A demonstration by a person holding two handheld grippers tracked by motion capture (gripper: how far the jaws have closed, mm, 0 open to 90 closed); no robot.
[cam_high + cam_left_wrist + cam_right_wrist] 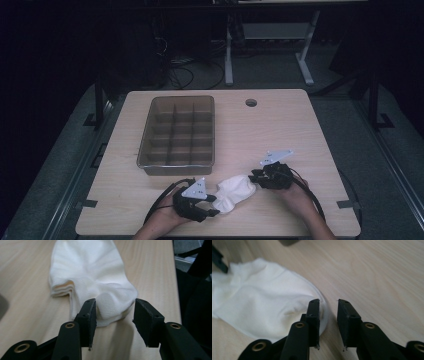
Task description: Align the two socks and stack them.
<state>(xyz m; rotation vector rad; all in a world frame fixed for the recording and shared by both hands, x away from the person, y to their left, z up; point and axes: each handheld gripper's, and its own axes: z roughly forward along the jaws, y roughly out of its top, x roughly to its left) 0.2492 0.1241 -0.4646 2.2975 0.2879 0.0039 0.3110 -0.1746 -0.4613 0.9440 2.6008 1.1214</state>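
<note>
I have a white ankle sock of ribbed cotton (234, 192) lying flat on the pale wooden table (280, 125), close to my edge, between my two hands. My left gripper (212, 205) sits at the sock's near end with its jaws spread to either side of the cuff; in the left gripper view the pads (90, 315) stand apart from the cloth rather than pinching it, so I hold nothing there. My right gripper (254, 177) is at the other end, its jaws parted a little, and in the right gripper view the gap between them is bare, the sock's rounded edge (262, 307) lying just beside one pad. The translucent brown plastic tray with its grid of compartments (177, 132) stands well apart, up the table, and looks empty. So I judge the sock spread out but ungripped; any folding and the move into a compartment are left to do.
</note>
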